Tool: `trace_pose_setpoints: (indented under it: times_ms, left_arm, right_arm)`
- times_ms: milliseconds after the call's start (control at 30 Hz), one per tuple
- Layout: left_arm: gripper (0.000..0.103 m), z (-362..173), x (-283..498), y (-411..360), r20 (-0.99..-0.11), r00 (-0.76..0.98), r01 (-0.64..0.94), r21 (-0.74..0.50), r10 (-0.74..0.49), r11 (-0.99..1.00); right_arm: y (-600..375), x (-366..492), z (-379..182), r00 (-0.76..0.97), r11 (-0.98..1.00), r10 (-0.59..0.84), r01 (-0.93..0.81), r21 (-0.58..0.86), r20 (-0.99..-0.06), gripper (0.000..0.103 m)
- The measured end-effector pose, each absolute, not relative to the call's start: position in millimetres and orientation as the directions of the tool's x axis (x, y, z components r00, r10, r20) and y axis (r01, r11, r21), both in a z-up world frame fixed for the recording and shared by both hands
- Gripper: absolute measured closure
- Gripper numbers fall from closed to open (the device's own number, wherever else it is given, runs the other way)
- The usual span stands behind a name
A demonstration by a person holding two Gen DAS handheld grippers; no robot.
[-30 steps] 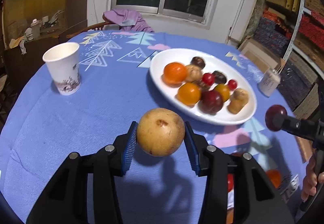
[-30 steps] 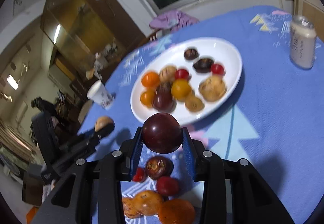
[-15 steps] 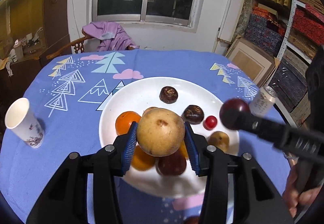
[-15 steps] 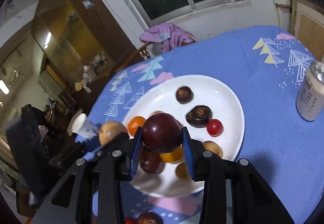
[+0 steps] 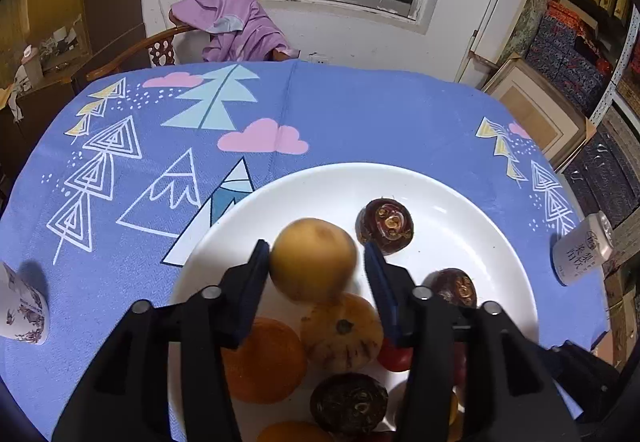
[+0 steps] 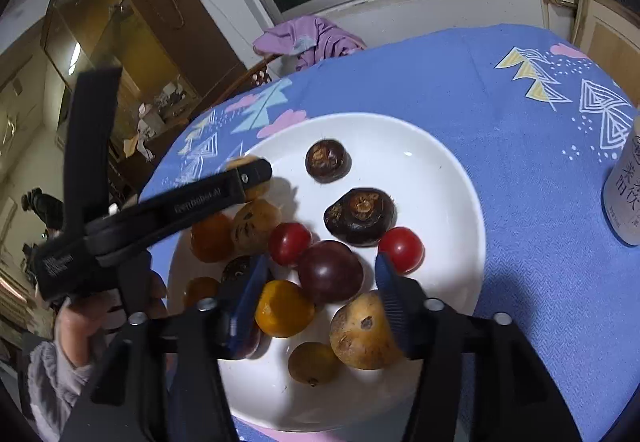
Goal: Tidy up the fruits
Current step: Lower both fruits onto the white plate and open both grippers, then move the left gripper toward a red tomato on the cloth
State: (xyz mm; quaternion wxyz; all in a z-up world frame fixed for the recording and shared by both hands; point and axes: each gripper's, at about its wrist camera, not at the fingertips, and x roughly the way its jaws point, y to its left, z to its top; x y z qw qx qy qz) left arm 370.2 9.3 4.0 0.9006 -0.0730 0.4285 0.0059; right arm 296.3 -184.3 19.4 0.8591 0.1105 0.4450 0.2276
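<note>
Here we are holding both tools over the white plate point(image 5: 472, 202) on the blue-clothed table point(image 5: 360, 114). The left tool point(image 5: 316, 262) is standing with its jaws spread: the yellow-brown fruit point(image 5: 313, 259) between them is blurred, touching the left pad point(image 5: 256, 270) while a gap is showing on the right side. We cannot tell whether that fruit is resting on anything below. Just under it on the plate are lying a tan fruit point(image 5: 340, 330), an orange one point(image 5: 264, 358) and a dark brown one point(image 5: 348, 402), with two more dark brown fruits point(image 5: 385, 220) farther toward the rim.

In the right wrist view, the right tool point(image 6: 320, 278) is also standing open, its blue pads point(image 6: 248, 290) clear on both sides of a dark purple plum point(image 6: 330, 272) that is sitting among the pile on the plate point(image 6: 440, 178). Around the plum we are seeing two red cherry tomatoes point(image 6: 401, 248), a yellow-orange fruit point(image 6: 285, 308), a brown-skinned fruit point(image 6: 366, 330) and two dark brown ones point(image 6: 360, 216). The left tool point(image 6: 250, 172) is reaching in from the left, its tip over the plate's far side, gripped by the left hand point(image 6: 92, 318).

A paper cup point(image 5: 20, 306) is standing at the table's left edge, and a drink can point(image 5: 582, 254) just beside the plate on the right.
</note>
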Motion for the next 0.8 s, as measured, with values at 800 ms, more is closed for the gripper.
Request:
trace_pose_setpoints:
  times_ms: [800]
  left_arm:
    - [0.014,2,102,12,-0.68,0.726,0.077,-0.077,-0.109,0.994]
  right_arm:
    - [-320,164,14,0.643,0.784,0.488,-0.026,0.621,-0.59,0.009]
